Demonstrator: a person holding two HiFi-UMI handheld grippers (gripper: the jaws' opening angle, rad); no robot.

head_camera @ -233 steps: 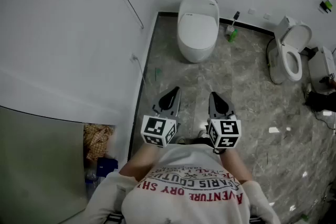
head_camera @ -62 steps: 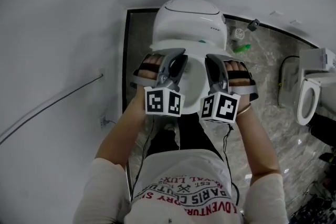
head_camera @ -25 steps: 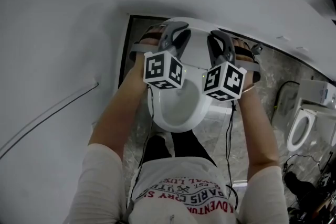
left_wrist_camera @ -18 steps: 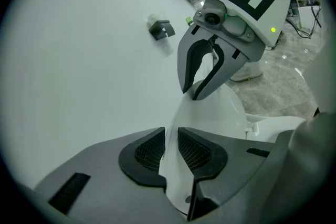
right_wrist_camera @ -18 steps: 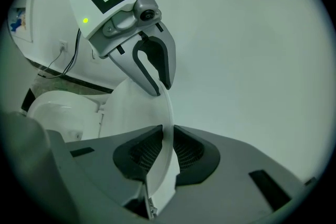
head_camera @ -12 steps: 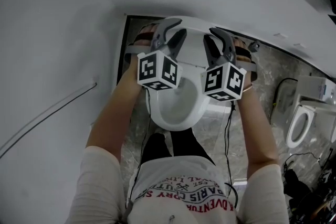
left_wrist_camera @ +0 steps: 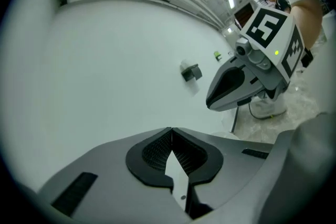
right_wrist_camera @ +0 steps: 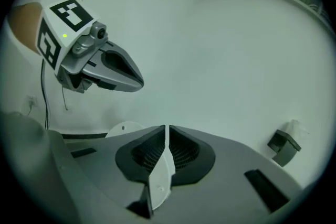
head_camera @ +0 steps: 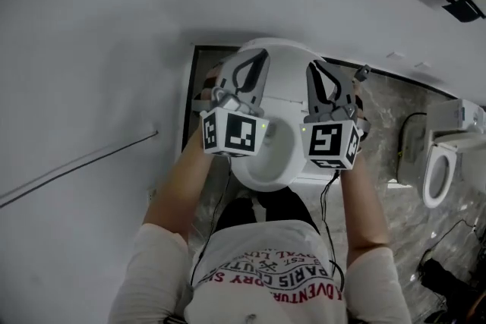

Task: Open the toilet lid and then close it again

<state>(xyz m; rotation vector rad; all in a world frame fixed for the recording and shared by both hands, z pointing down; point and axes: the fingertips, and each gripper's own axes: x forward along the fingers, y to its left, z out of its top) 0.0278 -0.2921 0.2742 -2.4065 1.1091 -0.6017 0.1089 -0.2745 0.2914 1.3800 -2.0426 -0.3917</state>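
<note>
White lid (head_camera: 285, 61) is up, standing back toward the wall (head_camera: 114, 26) behind the open bowl (head_camera: 266, 159). The toilet sits mid head view, against the wall, on grey marble floor (head_camera: 395, 140). Both tongs are held in front of the lid's upper part, side by side, near each other, not touching. Head view doesn't show whether either one touches the lid. On the left tongs (left_wrist_camera: 171, 131) the pads meet at the tips; they have just closed with nothing between them, and they point at bare wall. On the right tongs (right_wrist_camera: 167, 128) the gap is narrow, a thin slit left between the pads. They have just been closing a little, with nothing gripped. Each gripper view catches the other tongs off to the side, marker cube at the back. Left gripper view shows a black box (left_wrist_camera: 191, 72) on the wall beyond. Right gripper view shows a white rounded edge with a small dot (right_wrist_camera: 123, 129) just past the tongs on the left. A dark strip (right_wrist_camera: 79, 135) runs along the wall's foot beside it. Head view has a second toilet (head_camera: 437, 174) at far right, seat ring showing, well apart from the first. A thin cable (head_camera: 76, 178) runs along the left wall. Bare forearms and a printed white shirt (head_camera: 266, 277) fill the bottom.
</note>
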